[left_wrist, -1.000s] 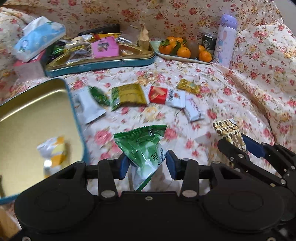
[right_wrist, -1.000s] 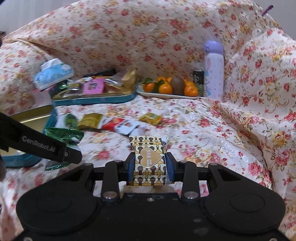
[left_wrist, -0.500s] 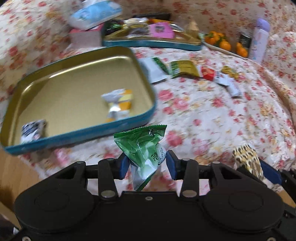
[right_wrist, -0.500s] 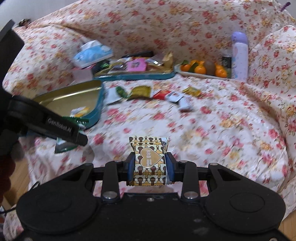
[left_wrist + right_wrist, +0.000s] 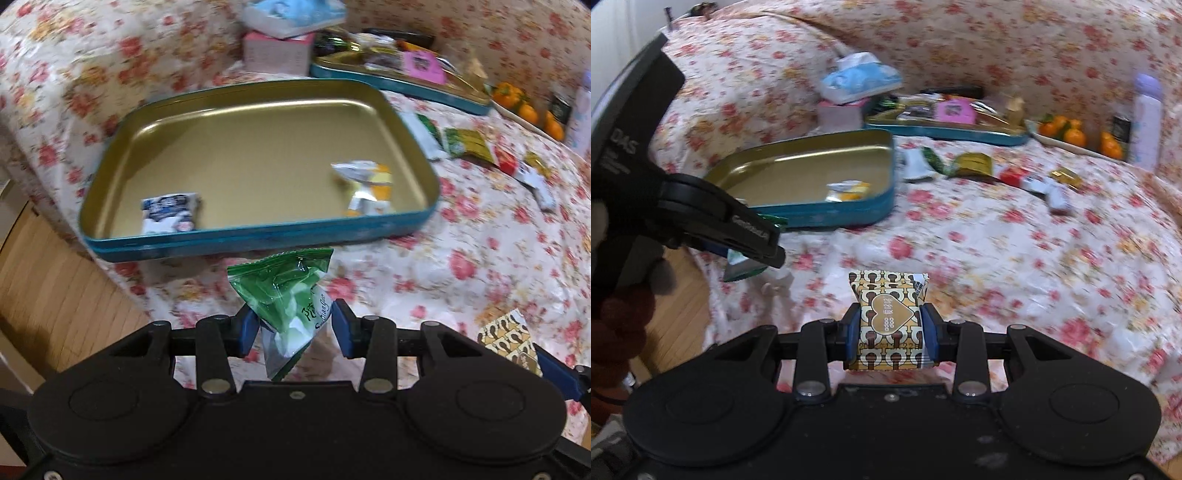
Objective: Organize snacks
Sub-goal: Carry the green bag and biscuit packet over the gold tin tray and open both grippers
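Note:
My left gripper is shut on a green snack packet, held just short of the near teal rim of a gold tin tray. In the tray lie a blue-white packet and a yellow-white packet. My right gripper is shut on a brown-and-gold patterned packet above the floral cloth, to the right of the tray. The right wrist view shows the left gripper at the left with the green packet hanging under it.
A second tin full of snacks stands behind the tray, next to a pink box with a tissue pack on top. Loose packets lie on the cloth to the right. Oranges and a lilac bottle stand far right. Wooden floor lies to the left.
Both grippers have swung left across the cloth with their packets. The gold tray has come from the left edge to straight ahead of the left gripper. Both grips are unchanged.

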Tool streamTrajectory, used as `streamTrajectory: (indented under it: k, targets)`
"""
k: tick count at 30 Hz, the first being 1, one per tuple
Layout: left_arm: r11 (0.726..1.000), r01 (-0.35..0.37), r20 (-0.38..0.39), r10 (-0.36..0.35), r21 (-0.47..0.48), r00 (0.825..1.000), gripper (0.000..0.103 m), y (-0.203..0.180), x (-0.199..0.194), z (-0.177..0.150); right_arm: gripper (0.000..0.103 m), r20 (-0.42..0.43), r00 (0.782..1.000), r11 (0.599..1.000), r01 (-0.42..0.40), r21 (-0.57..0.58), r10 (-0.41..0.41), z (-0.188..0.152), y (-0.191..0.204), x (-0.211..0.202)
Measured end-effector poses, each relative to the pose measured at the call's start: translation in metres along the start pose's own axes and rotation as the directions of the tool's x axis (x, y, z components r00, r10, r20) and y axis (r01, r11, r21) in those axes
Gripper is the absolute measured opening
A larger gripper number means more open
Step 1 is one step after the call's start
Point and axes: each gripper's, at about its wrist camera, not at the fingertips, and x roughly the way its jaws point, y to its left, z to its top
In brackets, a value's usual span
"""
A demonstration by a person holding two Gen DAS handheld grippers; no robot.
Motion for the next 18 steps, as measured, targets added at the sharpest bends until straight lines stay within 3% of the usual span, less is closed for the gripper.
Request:
streamTrajectory:
  k: [13, 18]
  targets:
    - [0.995, -0.042, 0.07, 0.048, -0.088, 0.996, 0.049, 0.048, -0.007, 0.037, 0.036, 0.106, 0.99, 0.992, -0.087, -0.097, 0.097, 0.069, 0.043, 0.028]
    - [0.995, -0.023, 0.135, 0.036, -0.093, 0.99, 0.042, 0.051, -0.019, 0.058, 0.036, 0.137, 0.985, 0.99, -0.091, -0.108, 0.105, 0.092, 0.045, 0.04]
